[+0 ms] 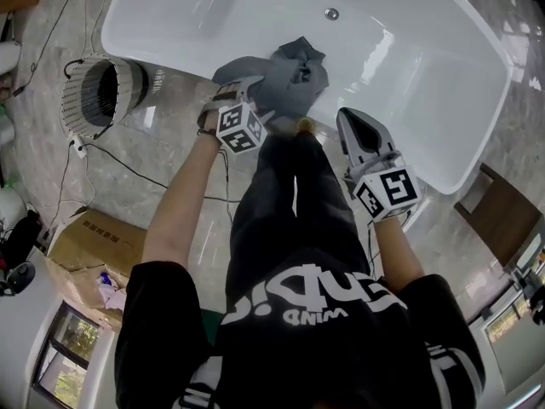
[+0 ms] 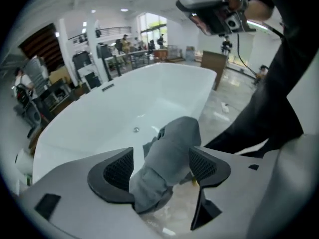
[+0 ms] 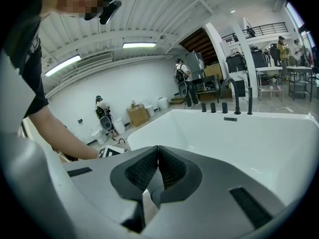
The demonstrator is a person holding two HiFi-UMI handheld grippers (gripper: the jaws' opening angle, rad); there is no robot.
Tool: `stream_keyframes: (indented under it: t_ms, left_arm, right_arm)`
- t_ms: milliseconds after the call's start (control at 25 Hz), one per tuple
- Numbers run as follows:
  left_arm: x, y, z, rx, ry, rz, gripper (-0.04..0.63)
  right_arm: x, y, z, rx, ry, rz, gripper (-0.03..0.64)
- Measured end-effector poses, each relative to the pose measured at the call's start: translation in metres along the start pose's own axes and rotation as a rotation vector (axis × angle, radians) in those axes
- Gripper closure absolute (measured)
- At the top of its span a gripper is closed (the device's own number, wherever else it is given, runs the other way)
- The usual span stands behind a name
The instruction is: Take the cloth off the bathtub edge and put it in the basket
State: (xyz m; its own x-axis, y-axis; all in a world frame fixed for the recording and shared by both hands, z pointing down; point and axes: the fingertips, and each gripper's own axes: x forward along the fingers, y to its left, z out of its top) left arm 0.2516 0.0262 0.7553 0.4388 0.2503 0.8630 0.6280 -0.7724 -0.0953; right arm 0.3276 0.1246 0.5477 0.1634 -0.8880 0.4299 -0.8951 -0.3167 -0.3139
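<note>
One slatted white basket [image 1: 95,95] lies on its side on the floor [image 1: 174,156], just left of the white bathtub [image 1: 213,11]. Next comes the left gripper [image 2: 160,167], pointing steeply down at the tub's near edge. Its jaws stand wide apart, and the grey cloth [image 1: 298,73] is bunched between them, not pinched. The cloth is draped over that edge, part of it hanging inside the tub. Farther right, the right gripper [image 3: 158,154] is closed, jaws together on nothing, just above the rim.
</note>
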Motion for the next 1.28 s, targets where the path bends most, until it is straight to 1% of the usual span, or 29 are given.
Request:
stream_keyframes:
  t_ms: [280,360,400,600,720,800,920,1080,1280]
  left_arm:
    - [0.060,-0.020,-0.037,0.356,0.139,-0.217,0.244]
    - [0.069,-0.025,-0.046,0.430,0.172,-0.262,0.244]
    - [0.073,-0.026,-0.048,0.449,0.180,-0.273,0.244]
    - [0.084,-0.023,-0.047,0.459,0.182,-0.266,0.245]
    - [0.087,-0.023,-0.045,0.455,0.188,-0.277,0.246]
    - [0.088,-0.022,-0.045,0.439,0.193,-0.283,0.264]
    - [0.087,-0.022,-0.046,0.437,0.205,-0.279,0.315]
    - [0.081,-0.022,-0.043,0.453,0.226,-0.270,0.334]
    - [0.063,-0.023,-0.030,0.449,0.224,-0.254,0.367]
  right_arm:
    - [-0.002,-0.007,-0.028,0.032,0.036,-0.016,0.603]
    - [-0.003,-0.009,-0.034,0.040,0.043,-0.022,0.603]
    - [-0.003,-0.010,-0.037,0.043,0.046,-0.024,0.603]
    - [-0.003,-0.015,-0.046,0.056,0.057,-0.029,0.603]
    - [-0.003,-0.016,-0.048,0.062,0.061,-0.031,0.603]
    - [-0.002,-0.017,-0.050,0.069,0.063,-0.032,0.603]
    - [-0.003,-0.017,-0.052,0.082,0.074,-0.038,0.603]
    - [-0.006,-0.017,-0.046,0.078,0.072,-0.036,0.603]
    - [-0.014,-0.018,-0.031,0.066,0.063,-0.032,0.603]
